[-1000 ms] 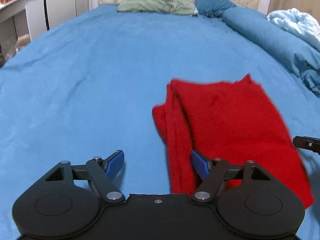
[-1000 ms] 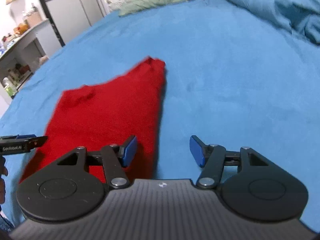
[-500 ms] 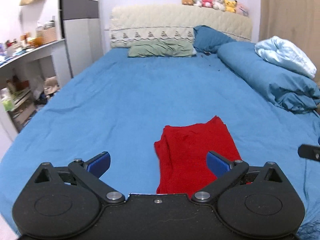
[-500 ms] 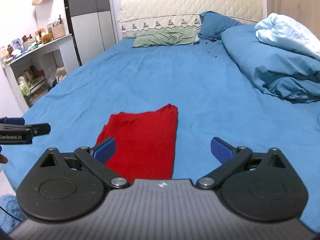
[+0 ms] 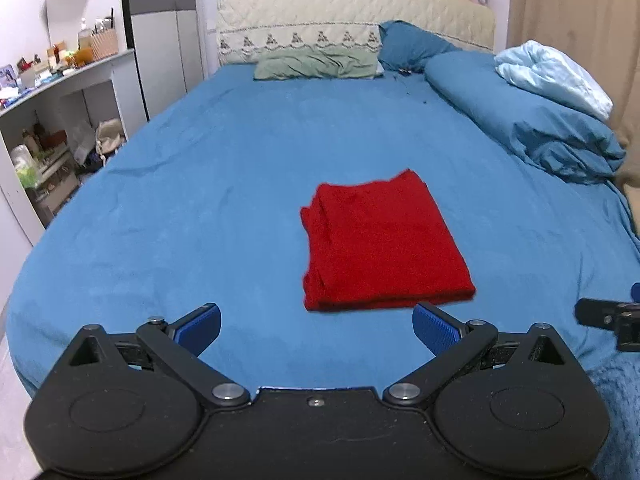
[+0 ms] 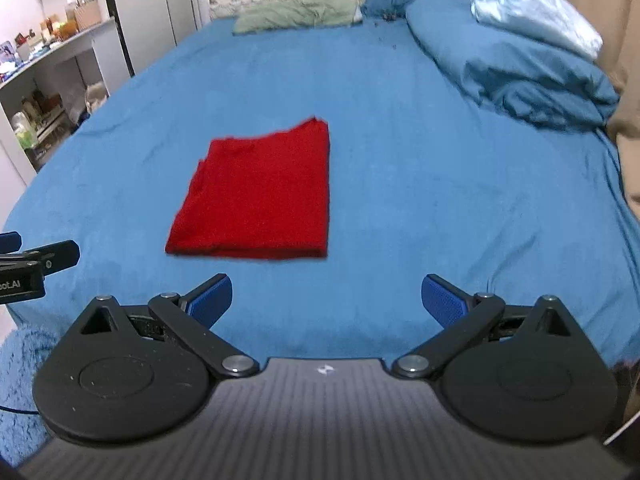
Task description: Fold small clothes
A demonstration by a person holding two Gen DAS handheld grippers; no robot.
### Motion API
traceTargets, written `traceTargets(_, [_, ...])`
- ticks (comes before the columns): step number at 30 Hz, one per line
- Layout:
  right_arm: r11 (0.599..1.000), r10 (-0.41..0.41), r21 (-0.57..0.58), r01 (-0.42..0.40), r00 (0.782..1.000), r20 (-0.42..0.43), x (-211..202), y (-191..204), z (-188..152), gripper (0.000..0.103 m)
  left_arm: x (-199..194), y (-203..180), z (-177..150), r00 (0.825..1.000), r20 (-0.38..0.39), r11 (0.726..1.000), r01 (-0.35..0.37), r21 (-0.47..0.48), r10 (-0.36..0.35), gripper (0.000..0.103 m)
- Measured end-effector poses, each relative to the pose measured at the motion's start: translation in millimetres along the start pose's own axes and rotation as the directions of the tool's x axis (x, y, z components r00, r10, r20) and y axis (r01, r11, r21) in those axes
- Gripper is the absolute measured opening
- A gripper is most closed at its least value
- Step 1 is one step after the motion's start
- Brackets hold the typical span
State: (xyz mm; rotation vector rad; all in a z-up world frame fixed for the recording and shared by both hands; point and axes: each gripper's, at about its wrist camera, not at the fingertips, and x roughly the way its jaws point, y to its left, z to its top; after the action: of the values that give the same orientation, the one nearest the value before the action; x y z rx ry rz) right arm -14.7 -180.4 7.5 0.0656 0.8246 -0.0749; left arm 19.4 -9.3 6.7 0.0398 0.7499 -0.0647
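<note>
My folded red knit garment (image 5: 380,240) lies flat on the blue-sheeted bed (image 5: 200,184), just beyond and clear of both my left claw (image 5: 316,326) and my right claw (image 6: 326,300), each spread wide and gripping nothing.

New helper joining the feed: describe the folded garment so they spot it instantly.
Find the big bed with the blue sheet. On its near half lies the red garment, folded into a flat rectangle. It is the only red thing there; the pillows and duvet sit farther back.
</note>
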Motion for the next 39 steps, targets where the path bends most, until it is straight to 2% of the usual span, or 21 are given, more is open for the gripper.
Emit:
traceTargets(7, [1.0, -0.024, 0.012, 0.024, 1.0, -0.018, -1, -2, -15, 0.103, -3, -1, -5, 1.0, -0.003, 1.0, 0.019, -0.002, -0.019, 0.103])
traceTargets(39, [1.0, -0.029, 0.001, 0.029, 0.999, -0.017, -4, 0, -16, 0.103, -12, -6, -10, 0.999, 0.042, 1.0, -0.005, 0.027, 0.004, 0.103])
